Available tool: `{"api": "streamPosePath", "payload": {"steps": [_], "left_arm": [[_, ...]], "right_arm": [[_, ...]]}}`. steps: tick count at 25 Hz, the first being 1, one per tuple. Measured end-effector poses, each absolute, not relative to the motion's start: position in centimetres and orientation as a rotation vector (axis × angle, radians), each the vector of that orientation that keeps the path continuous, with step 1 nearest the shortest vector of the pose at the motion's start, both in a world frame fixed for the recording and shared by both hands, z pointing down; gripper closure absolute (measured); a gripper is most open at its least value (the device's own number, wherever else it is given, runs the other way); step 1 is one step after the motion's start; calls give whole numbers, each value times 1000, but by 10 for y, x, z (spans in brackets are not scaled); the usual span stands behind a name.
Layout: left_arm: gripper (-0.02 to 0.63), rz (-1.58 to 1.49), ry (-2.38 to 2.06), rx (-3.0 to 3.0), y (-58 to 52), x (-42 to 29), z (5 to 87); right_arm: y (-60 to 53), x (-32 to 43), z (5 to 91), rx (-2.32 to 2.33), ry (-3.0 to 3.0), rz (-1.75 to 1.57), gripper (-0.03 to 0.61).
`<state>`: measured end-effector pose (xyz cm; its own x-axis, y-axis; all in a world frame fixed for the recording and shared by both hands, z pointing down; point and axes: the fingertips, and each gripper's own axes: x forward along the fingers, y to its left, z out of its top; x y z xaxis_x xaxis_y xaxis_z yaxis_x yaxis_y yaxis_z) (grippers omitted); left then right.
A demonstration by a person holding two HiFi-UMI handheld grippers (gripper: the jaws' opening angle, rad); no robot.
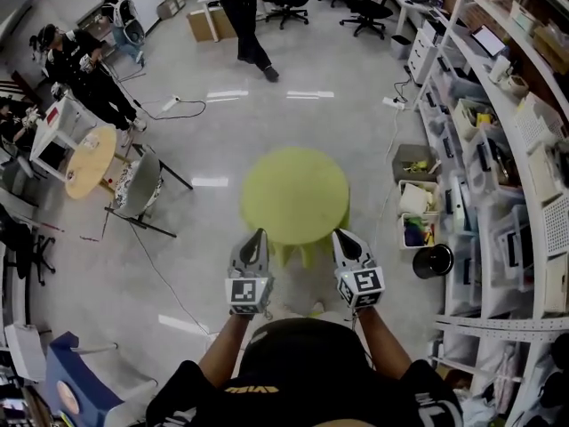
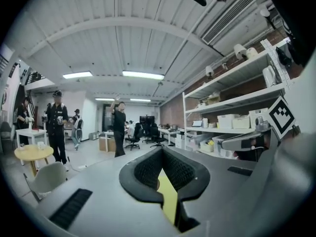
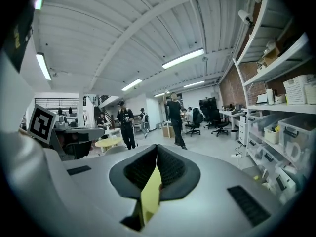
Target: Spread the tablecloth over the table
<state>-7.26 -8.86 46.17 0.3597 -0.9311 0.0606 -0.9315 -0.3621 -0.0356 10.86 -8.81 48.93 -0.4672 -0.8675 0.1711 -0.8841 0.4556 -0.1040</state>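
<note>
Grey office floor (image 1: 200, 140) surrounds the round yellow-green fabric tablecloth (image 1: 294, 194), which lies spread straight ahead of both tools and hides its table. The left gripper (image 1: 257, 238) and right gripper (image 1: 340, 237) each pinch its near edge, side by side and equally close.

A lab-like open office: black swivel chairs (image 1: 286, 3) at far desks, white metal shelving (image 2: 232, 101) stacked with plastic bins (image 3: 274, 132), grey polished floor (image 1: 293, 123), ceiling strip lights (image 2: 143, 75).

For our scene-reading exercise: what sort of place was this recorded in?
Likely a shared office or lab workspace: wheeled office chairs stand at the far end, and tall white shelving along one wall is packed with storage bins.
</note>
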Motion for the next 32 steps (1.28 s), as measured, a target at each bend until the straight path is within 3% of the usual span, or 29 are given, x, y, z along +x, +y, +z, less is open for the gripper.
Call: {"api": "streamPosePath", "payload": {"steps": [12,32], "left_arm": [[595,62,-1649,2697,-44,-117,461],[595,73,-1643,2751,-27,-135,465]], "right_arm": [[-28,53,482,1651,-2556,233,574],[-15,34,481,1710,-2508,165,574]]}}
